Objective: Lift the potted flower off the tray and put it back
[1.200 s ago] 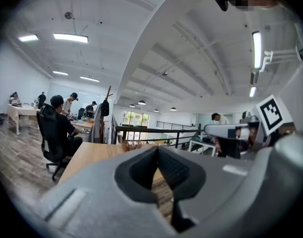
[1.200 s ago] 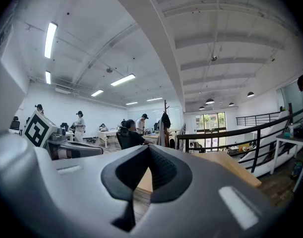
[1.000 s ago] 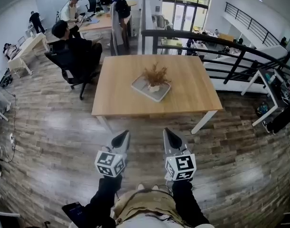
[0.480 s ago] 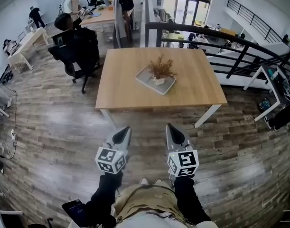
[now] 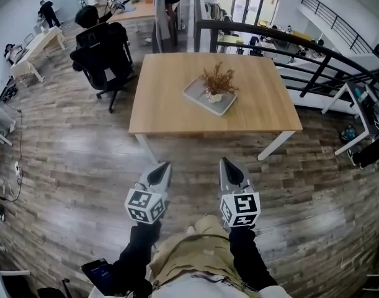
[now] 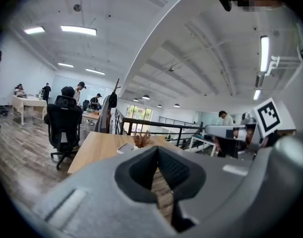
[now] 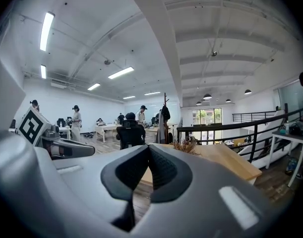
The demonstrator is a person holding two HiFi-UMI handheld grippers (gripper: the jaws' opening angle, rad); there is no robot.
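Potted flower (image 5: pixel 218 82) is lying well ahead of both grippers. I am holding my left gripper (image 5: pixel 163 166) and right gripper (image 5: pixel 226 163) side by side, each with jaws pressed together on nothing. Beyond them, past open floor (image 5: pixel 84 166), the table (image 5: pixel 158 104) is carrying the tray (image 5: pixel 198 98) with the plant standing on it, closer to my right gripper's line. I am counting two grippers, one table, one tray, one flower.

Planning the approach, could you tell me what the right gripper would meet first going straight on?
Probably the near edge of the table; only floor lies before the right gripper.
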